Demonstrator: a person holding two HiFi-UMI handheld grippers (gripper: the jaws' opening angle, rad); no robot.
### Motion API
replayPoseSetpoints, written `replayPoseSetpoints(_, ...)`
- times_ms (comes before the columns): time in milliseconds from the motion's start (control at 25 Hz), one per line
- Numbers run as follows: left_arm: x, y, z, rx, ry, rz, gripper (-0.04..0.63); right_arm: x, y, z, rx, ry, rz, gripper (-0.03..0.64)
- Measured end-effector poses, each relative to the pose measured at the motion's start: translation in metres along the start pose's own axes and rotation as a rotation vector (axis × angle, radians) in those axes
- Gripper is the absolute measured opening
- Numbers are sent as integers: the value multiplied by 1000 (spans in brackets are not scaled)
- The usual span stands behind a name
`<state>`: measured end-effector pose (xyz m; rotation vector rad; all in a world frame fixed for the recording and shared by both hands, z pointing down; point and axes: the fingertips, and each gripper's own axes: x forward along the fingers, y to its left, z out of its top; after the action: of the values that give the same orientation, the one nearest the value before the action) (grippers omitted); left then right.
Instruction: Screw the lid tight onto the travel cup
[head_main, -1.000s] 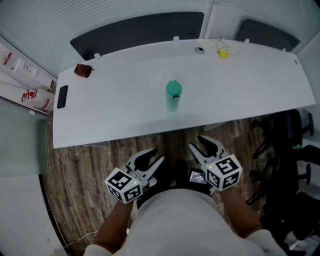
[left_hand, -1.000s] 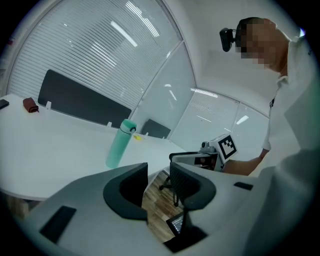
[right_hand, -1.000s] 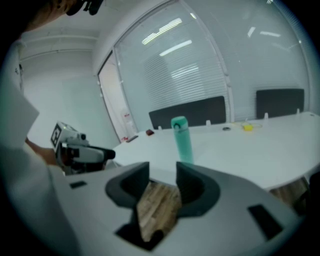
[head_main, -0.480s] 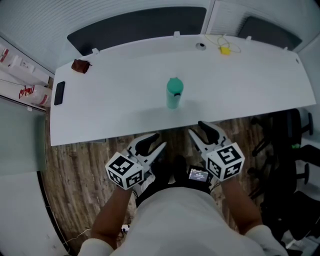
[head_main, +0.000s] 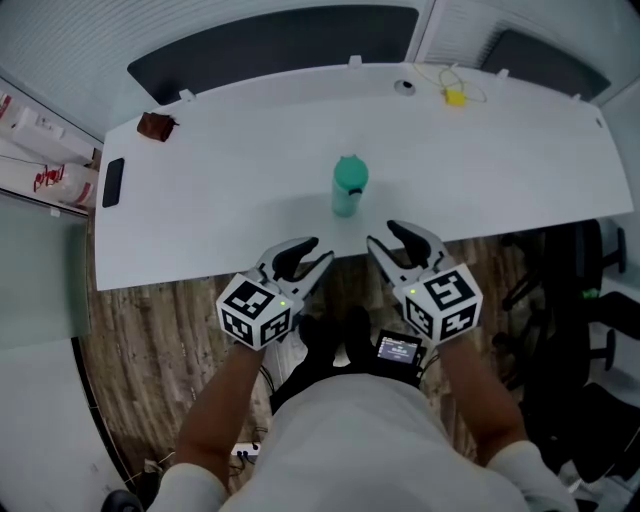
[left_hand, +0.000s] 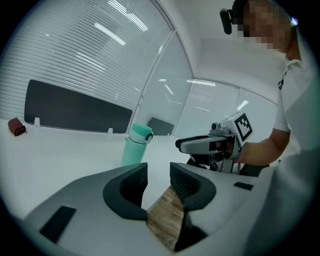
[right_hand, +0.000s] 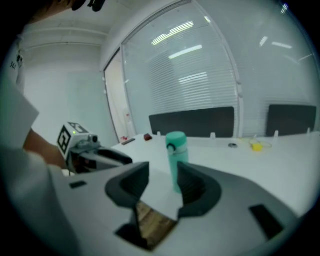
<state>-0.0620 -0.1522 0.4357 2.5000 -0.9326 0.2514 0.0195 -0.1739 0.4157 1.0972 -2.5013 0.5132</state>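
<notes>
Travel cup (head_main: 347, 196): mint green, upright on the white desk (head_main: 200, 220), near the middle of its width and closer to the near edge than to the far one. Lid (head_main: 350, 174): darker green, seated on top of the cup; whether it is screwed tight cannot be judged. Nothing touches cup or lid.

Left gripper (head_main: 313, 254): held low in front of the person, tips at the desk's near edge, to the left of the cup and apart from it. Its own view shows the two dark fingers standing apart with only desk edge and wood floor (head_main: 150, 330) visible in the gap; no object between them.

Right gripper (head_main: 385, 238): likewise at the near edge, tips just over the desk, to the right of the cup and slightly nearer to it than the left. Fingers stand apart and hold nothing. In the right gripper view the cup rises beyond the gap, its base hidden behind one finger, clear of the pads.

Other items on the desk, all well apart from the cup: a flat black object (head_main: 113, 182) at the left end, a small brown object (head_main: 155, 126) at the far left corner, a yellow item with cord (head_main: 455, 96) and a round grommet (head_main: 404, 86) along the far edge. A black office chair (head_main: 580, 280) stands right of the desk.
</notes>
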Motion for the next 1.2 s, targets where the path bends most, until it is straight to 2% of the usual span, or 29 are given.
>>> replayPoseSetpoints(240, 24, 28, 7, 49, 27, 30, 147, 24, -10, 16, -44, -1, 13, 176)
replayPoseSetpoints(400, 36, 44, 11, 59, 42, 35, 173, 38, -16, 22, -71, 5, 16, 184)
replayPoseSetpoints(560, 49, 50, 12, 95, 64, 4, 231, 50, -22, 25, -97, 20, 14, 206)
replayPoseSetpoints(720, 63, 55, 8, 161, 110, -23, 309, 63, -26, 29, -120, 36, 17, 259)
replayPoseSetpoints(880, 79, 60, 11, 200, 113, -44, 325, 77, -29, 32, -118, 54, 52, 302)
replayPoseSetpoints(1200, 113, 70, 14, 223, 123, -86, 336, 98, -30, 42, -141, 66, 101, 316)
